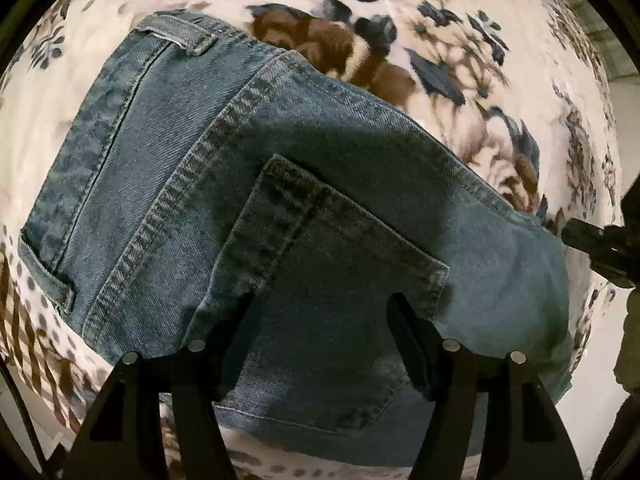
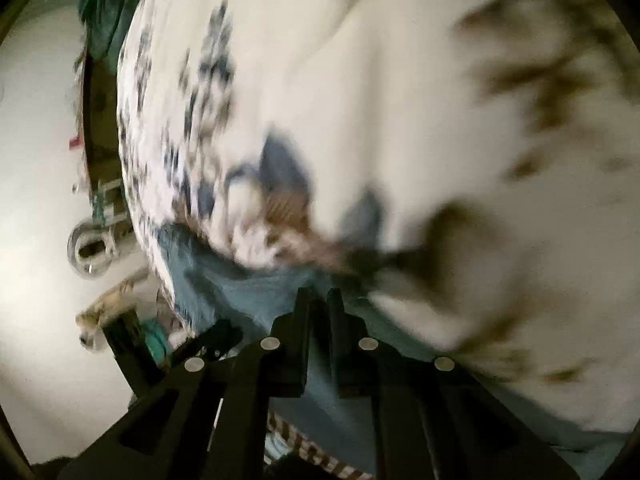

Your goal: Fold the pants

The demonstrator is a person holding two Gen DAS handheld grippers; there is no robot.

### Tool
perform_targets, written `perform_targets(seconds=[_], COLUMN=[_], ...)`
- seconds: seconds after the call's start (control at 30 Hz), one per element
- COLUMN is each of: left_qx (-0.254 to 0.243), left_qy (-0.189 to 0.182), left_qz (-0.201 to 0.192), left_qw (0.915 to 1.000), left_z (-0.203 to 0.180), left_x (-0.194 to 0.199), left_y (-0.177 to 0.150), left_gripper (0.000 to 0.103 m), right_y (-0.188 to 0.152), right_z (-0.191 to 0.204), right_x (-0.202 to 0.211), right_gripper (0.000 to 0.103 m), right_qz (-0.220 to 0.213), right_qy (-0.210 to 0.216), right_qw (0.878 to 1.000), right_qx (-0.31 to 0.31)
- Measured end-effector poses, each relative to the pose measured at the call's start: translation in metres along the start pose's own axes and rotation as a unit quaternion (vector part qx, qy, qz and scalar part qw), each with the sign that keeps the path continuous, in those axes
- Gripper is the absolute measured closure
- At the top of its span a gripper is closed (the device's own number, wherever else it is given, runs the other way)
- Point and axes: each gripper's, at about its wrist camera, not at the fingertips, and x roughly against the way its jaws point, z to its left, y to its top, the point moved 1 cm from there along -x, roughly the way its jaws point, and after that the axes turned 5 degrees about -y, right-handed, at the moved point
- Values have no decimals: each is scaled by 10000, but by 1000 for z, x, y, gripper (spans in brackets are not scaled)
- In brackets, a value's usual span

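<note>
Blue denim pants (image 1: 256, 168) lie on a floral blanket (image 1: 460, 40), seat side up, with the waistband at the upper left and a back pocket (image 1: 320, 280) in the middle. My left gripper (image 1: 320, 300) is open just above the pocket, one finger on each side of it. In the blurred right wrist view, my right gripper (image 2: 319, 294) is shut on an edge of the pants (image 2: 248, 292). The right gripper also shows at the right edge of the left wrist view (image 1: 600, 244).
The blanket covers a bed whose edge (image 2: 132, 184) runs down the left of the right wrist view. Beyond it are a pale floor (image 2: 36, 200), a metal ring-shaped object (image 2: 90, 252) and green cloth (image 2: 104, 4).
</note>
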Motion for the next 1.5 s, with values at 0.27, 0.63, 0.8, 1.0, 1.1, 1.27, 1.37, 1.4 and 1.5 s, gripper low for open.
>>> perform_targets(seconds=[0.27,0.63,0.8,1.0,1.1,1.27,1.37,1.4,1.5], left_qx=[-20,-400,-699,-792,-852,-887,-896,-904,-994], left_qy=[-22,-49,-129,-154,-103,31,67,24,-231], left_qz=[-95,-69,-119,-71,-45,6,-12,-53,-157], left_qw=[10000,9992,9974,9967,9963,9960,9960,9959,9947], left_z=[-9,-38,-69,-88,-92,-94,-103,-110,-134], left_x=[15,14,13,-5,-14,-26,-28,-28,-25], left_y=[0,-14,-19,-22,-22,-22,-19,-16,-3], left_gripper=[39,39,39,39,39,39,39,39,39], right_y=[-49,-56,-94,-117,-116,-106,-94,-92,-99], right_z=[46,26,16,-7,-19,-66,-98,-102,-91], right_x=[-16,-2,50,25,43,59,60,65,98], right_gripper=[42,89,43,94,98,100,97,96,78], right_qz=[571,-13,-291,157,-369,-917,-860,-828,-1169], right_qy=[-755,-1541,-2254,-3007,-2983,-2569,-1833,-1697,-1929], right_qw=[9854,9829,9634,9317,9416,9618,9771,9793,9723], right_qx=[1413,1004,1419,2033,1515,224,-649,-735,-610])
